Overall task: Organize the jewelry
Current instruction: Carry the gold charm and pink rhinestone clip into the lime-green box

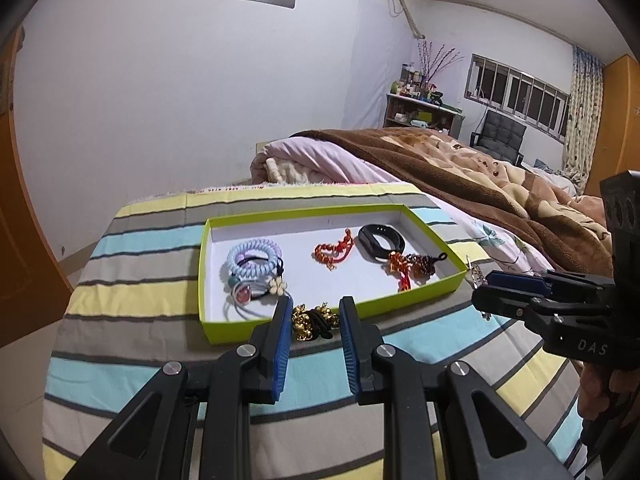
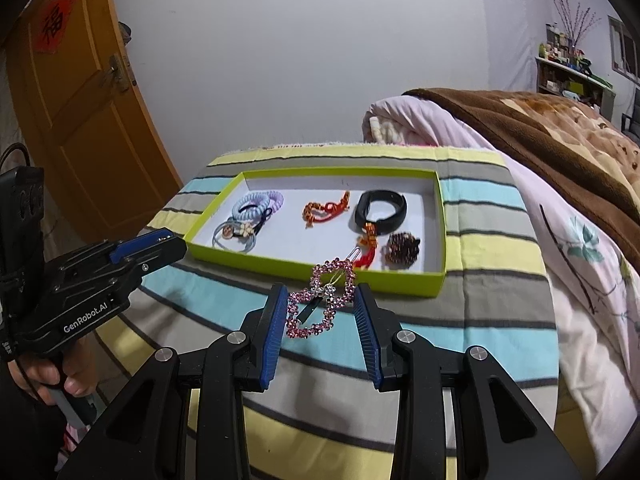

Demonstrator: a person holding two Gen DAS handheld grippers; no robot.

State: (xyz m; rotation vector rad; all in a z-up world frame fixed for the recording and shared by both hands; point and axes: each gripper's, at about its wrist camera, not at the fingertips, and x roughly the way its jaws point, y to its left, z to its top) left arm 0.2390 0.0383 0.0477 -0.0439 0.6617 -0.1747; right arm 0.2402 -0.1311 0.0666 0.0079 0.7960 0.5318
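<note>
A green-rimmed tray [image 1: 203, 276] with a white floor lies on the striped bedspread. In it are spiral hair ties [image 1: 252, 258], a red-orange bracelet [image 1: 334, 250], a black band [image 1: 380, 242] and beaded pieces [image 1: 416, 264]. My left gripper [image 1: 314, 314] hovers just before the tray's near rim, shut on a black hair tie with gold bells [image 1: 304, 320]. My right gripper [image 2: 320, 304] is shut on a pink rhinestone hair clip [image 2: 338, 270], held above the bedspread in front of the tray [image 2: 440, 216]. Each gripper shows in the other's view, the right gripper [image 1: 480, 292] and the left gripper [image 2: 180, 242].
The striped bedspread [image 1: 140, 248] covers the bed end. A rolled pink quilt [image 1: 320, 160] and brown blanket [image 1: 480, 168] lie behind the tray. An orange door [image 2: 80, 120] stands at left, with a shelf [image 1: 420, 108] and chair [image 1: 500, 136] at the far wall.
</note>
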